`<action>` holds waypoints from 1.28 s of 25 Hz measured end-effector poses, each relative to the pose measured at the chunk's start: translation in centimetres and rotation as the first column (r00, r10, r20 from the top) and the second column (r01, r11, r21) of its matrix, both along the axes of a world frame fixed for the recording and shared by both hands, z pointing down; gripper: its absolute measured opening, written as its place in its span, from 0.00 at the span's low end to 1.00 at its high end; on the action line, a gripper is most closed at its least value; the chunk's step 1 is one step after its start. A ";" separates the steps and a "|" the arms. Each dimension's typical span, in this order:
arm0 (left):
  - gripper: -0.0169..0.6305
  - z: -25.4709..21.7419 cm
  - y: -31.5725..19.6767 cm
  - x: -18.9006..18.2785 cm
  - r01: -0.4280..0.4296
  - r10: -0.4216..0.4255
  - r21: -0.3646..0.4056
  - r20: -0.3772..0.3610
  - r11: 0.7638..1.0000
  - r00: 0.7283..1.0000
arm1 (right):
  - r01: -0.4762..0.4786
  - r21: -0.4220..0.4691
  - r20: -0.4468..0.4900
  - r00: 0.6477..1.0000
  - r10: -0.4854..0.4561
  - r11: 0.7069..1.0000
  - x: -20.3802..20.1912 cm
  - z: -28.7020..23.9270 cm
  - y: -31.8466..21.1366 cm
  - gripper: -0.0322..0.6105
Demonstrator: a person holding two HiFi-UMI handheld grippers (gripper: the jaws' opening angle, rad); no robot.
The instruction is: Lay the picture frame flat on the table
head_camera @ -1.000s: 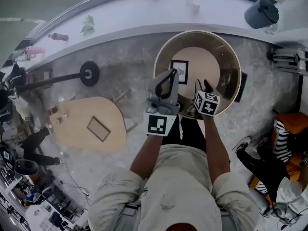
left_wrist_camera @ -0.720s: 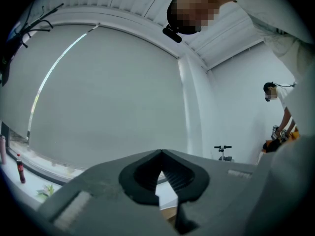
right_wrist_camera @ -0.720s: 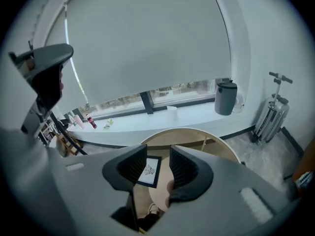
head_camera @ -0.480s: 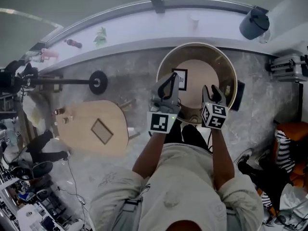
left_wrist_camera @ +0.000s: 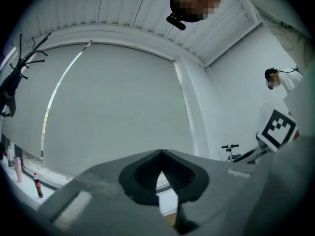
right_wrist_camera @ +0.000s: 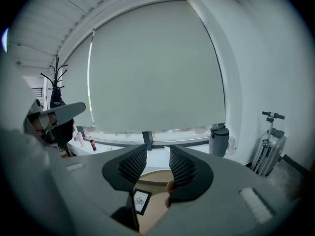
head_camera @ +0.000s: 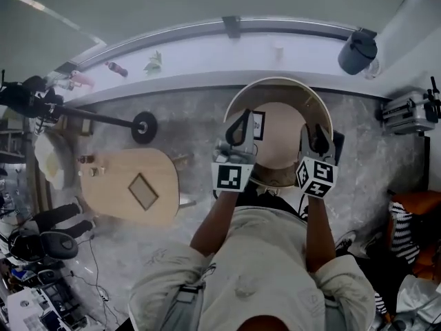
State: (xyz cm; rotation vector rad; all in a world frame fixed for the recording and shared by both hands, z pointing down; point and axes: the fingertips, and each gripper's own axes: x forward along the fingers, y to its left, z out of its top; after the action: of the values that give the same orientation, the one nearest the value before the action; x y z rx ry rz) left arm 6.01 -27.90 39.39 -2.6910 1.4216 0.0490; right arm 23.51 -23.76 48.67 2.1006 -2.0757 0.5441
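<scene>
Seen from above, a person holds a hand-held gripper in each hand over a round wooden worktop (head_camera: pixel 284 135) with a raised rim. The left hand-held gripper (left_wrist_camera: pixel 161 154) has its jaws closed tip to tip with nothing between them. The right hand-held gripper (right_wrist_camera: pixel 158 149) has its jaws parted by a narrow gap and is also empty. Each carries a cube with black-and-white square markers (head_camera: pixel 232 176). The picture frame (head_camera: pixel 258 124) stands on the left part of the worktop, just beyond the left hand-held gripper's tips, touched by neither. It is black with a white mat and a small dark drawing, too small to read. On the white window ledge behind stand a red-labelled bottle (head_camera: pixel 117 68) and a grey bin (head_camera: pixel 357 51); the label's print cannot be made out.
</scene>
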 end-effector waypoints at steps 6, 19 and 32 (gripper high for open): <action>0.03 -2.0 2.0 -0.5 0.042 -0.042 0.025 -0.015 0.999 0.999 | 0.027 0.097 -0.046 0.999 -0.023 0.995 0.4 -4.0 1.1 0.28; 0.03 -6.9 4.8 -3.5 0.114 -0.110 0.113 -0.040 0.987 0.993 | 0.061 0.345 -0.116 0.993 -0.022 0.937 -0.6 -14.6 3.5 0.28; 0.03 -9.3 7.1 -4.8 0.119 -0.113 0.165 -0.047 0.979 0.993 | 0.095 0.418 -0.192 0.981 -0.015 0.904 -2.3 -17.5 5.5 0.19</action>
State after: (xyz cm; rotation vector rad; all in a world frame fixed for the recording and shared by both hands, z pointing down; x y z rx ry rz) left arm 1.22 -20.81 30.11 -2.4815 1.5089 0.2017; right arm 21.24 -18.29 31.20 2.1899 -2.2923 -0.1301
